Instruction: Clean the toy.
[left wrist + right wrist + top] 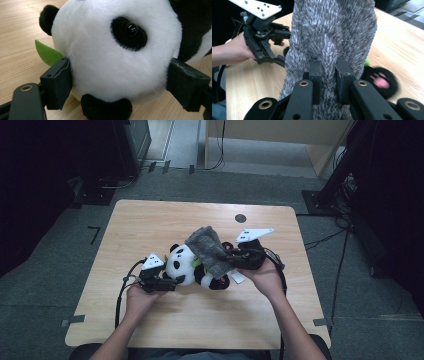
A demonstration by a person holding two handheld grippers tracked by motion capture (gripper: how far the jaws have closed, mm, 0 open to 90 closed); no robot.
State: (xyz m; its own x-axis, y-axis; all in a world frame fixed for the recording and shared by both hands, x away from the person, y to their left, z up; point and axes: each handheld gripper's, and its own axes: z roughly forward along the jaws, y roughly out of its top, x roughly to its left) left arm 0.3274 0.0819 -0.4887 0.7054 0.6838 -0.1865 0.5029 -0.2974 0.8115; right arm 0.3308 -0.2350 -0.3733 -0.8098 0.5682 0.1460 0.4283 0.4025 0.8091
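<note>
While your two hands work near the middle of the table (150,220), most of its pale wood top lies bare around them, with a small dark round spot (240,218) set in the surface toward the far edge. Dark equipment and trailing cables stand on the grey floor (50,270) around the table, well apart from the work.

The toy panda (187,265) lies on its side near the table's middle, its white head toward your left and its black legs toward your right. A grey fuzzy cloth (210,249) is draped over its body and rises above it, hiding much of the black middle from the high view. A green felt leaf (46,53) pokes out beside the panda's head, just by one of your left jaws, and a pink-padded black paw (382,82) shows past the cloth in the right gripper view.

Your left hand-held gripper (172,282) stands wide, its jaws on either side of the panda's white head and pressing into the plush. Your right hand-held gripper (235,257) is drawn narrow, pinching a fold of the grey cloth between its jaws, with the cloth hanging in front of the panda.
</note>
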